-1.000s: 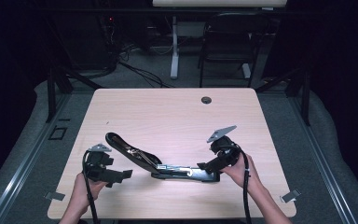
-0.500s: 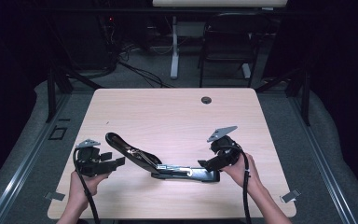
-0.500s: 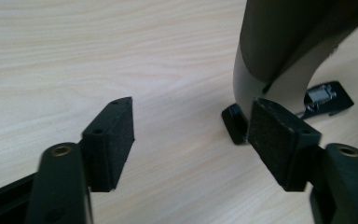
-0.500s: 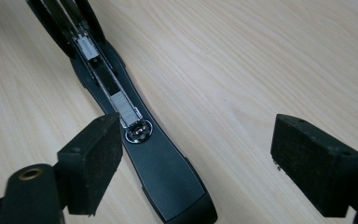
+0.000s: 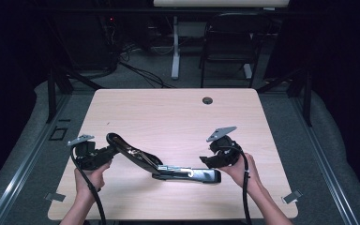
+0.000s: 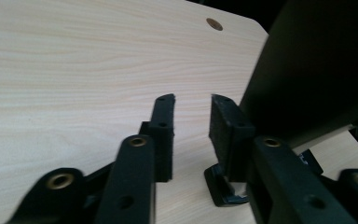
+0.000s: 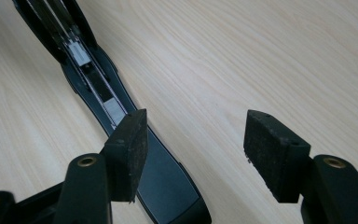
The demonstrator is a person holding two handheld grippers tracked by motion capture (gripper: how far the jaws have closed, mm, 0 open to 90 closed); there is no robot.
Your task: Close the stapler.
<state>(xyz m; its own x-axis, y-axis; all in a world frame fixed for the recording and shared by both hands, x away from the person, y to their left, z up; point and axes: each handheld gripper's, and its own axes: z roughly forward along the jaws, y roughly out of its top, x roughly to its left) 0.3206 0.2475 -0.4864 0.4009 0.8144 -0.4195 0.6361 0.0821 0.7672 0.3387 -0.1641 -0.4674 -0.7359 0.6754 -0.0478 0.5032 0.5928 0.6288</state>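
- So there's a big black stapler (image 5: 168, 166) lying swung open on the front half of the wooden table (image 5: 178, 117), nearer the person's edge than the far one.
- Its base sits flat with the far tip right under the right gripper (image 5: 209, 161), and the top arm rises up and away to the left until its end meets the left gripper (image 5: 110, 151). The long axis runs pretty much left-right across the table, with a bend at the hinge in the middle.
- Right gripper: jaws have just been closing but they're not pinching anything. In the right gripper view one pad hangs over the stapler (image 7: 121, 121) base and the other hangs over bare wood, with a clear gap between them.
- Left gripper: jaws have just been closing too, now down to a narrow gap. In the left gripper view that gap (image 6: 191, 130) shows only table, and a dark slab of the stapler (image 6: 307, 70) arm sits just outside one pad.
- Hard to read: that dark slab is a blurry shape cut off by the frame edge, so I can't tell if it touches the pad. From the high view the left jaws blend into the black arm.
- Open magazine channel with its metal rail is visible in the right gripper view, running away toward the top left corner.
- Hands (image 5: 86, 180) come in from the bottom edge, one per gripper.
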